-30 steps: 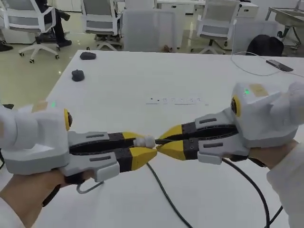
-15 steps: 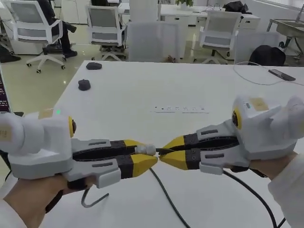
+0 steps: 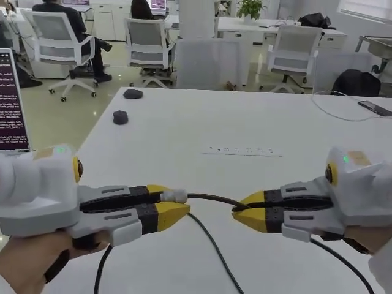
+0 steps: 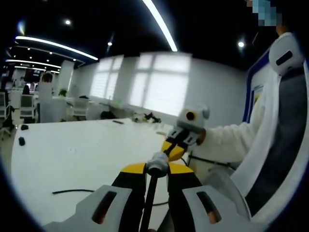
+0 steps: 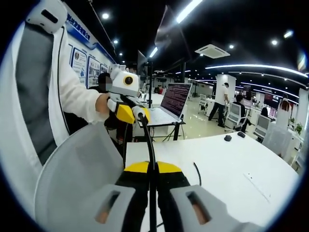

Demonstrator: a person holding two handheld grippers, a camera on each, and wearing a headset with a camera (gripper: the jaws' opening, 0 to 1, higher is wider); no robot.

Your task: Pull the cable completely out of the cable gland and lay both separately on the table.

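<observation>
My left gripper (image 3: 177,207) is shut on the small white cable gland (image 3: 173,196), held just above the white table (image 3: 184,131). Off to its right, my right gripper (image 3: 236,212) is shut on the black cable (image 3: 214,199), which spans the gap between the two in a shallow arc. More cable (image 3: 214,251) trails down over the table toward me. In the left gripper view the gland (image 4: 158,164) sits at my left gripper's (image 4: 157,170) tips, with the right gripper (image 4: 186,131) beyond. In the right gripper view the cable (image 5: 149,145) runs from my right gripper (image 5: 151,168) to the gland (image 5: 138,112).
Two dark computer mice (image 3: 120,117) (image 3: 133,94) lie at the table's far left. A flat white strip (image 3: 242,150) lies mid-table and a phone (image 3: 376,108) at the far right. A monitor (image 3: 12,104) stands at the left edge; office chairs (image 3: 146,46) stand behind.
The grippers have drawn apart, from almost touching to a clear gap. A stretch of black cable now shows between the gland and the right gripper. The head camera has tilted up.
</observation>
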